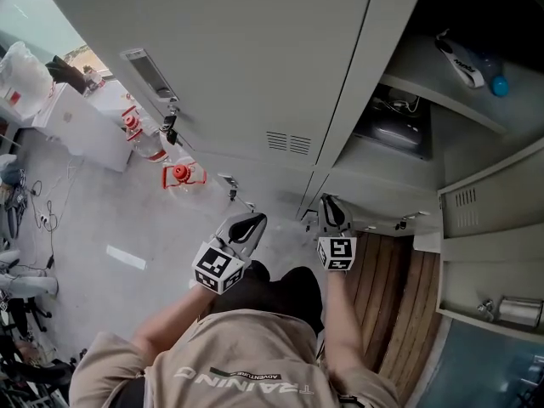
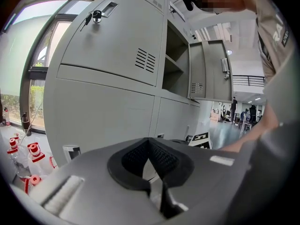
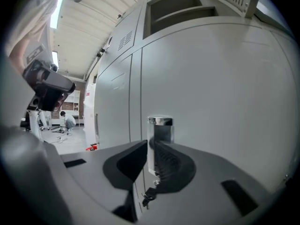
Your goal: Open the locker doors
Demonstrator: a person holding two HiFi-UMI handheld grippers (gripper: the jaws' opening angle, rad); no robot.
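Note:
Grey lockers fill the head view. The upper right compartment (image 1: 408, 100) stands open, its door (image 1: 489, 202) swung to the right. My right gripper (image 1: 332, 209) is at the left edge of the lower door (image 1: 382, 185). In the right gripper view my right gripper (image 3: 152, 156) is shut on the chrome locker handle (image 3: 160, 125), and a key (image 3: 147, 196) hangs below. That door looks closed. My left gripper (image 1: 245, 226) hangs shut and empty in front of the closed left lockers. In the left gripper view, the left gripper (image 2: 149, 146) faces the closed door (image 2: 112, 46).
Keys (image 1: 170, 113) hang in the upper left door's lock. A white and blue bottle (image 1: 469, 66) lies on the open locker's shelf. Red-capped water bottles (image 1: 180, 175) and a white box (image 1: 81, 126) are on the floor at left. Wooden planks (image 1: 399, 296) lie by my feet.

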